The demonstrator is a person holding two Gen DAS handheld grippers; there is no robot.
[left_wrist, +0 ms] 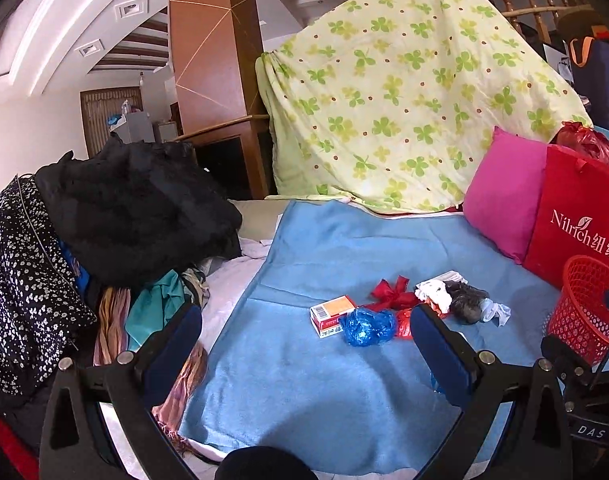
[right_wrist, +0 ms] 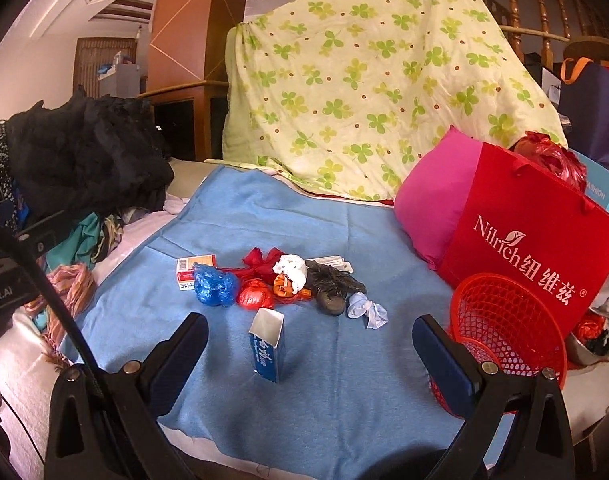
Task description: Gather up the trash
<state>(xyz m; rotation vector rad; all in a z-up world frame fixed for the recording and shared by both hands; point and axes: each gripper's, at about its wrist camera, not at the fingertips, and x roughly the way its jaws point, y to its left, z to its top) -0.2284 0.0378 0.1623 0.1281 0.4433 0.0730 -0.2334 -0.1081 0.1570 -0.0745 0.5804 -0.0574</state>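
Note:
Trash lies in a cluster on the blue blanket [right_wrist: 304,380]: an orange-and-white small box [right_wrist: 195,266], a crumpled blue bag [right_wrist: 214,285], a red wrapper [right_wrist: 255,295], a red ribbon bow [right_wrist: 260,259], white tissue [right_wrist: 291,269], a dark crumpled bag [right_wrist: 331,285] and a pale wad [right_wrist: 366,310]. An open blue carton [right_wrist: 267,346] stands upright nearer my right gripper [right_wrist: 310,346], which is open and empty. A red mesh basket [right_wrist: 504,334] sits at the right. My left gripper [left_wrist: 306,346] is open too, just short of the blue bag [left_wrist: 366,326] and small box [left_wrist: 331,314].
A pile of dark clothes [left_wrist: 116,208] and scarves crowds the left side. A pink pillow [right_wrist: 432,200], a red paper bag [right_wrist: 532,248] and a clover-print quilt [right_wrist: 364,92] stand behind. The other gripper's body [left_wrist: 584,380] shows at the left wrist view's right edge.

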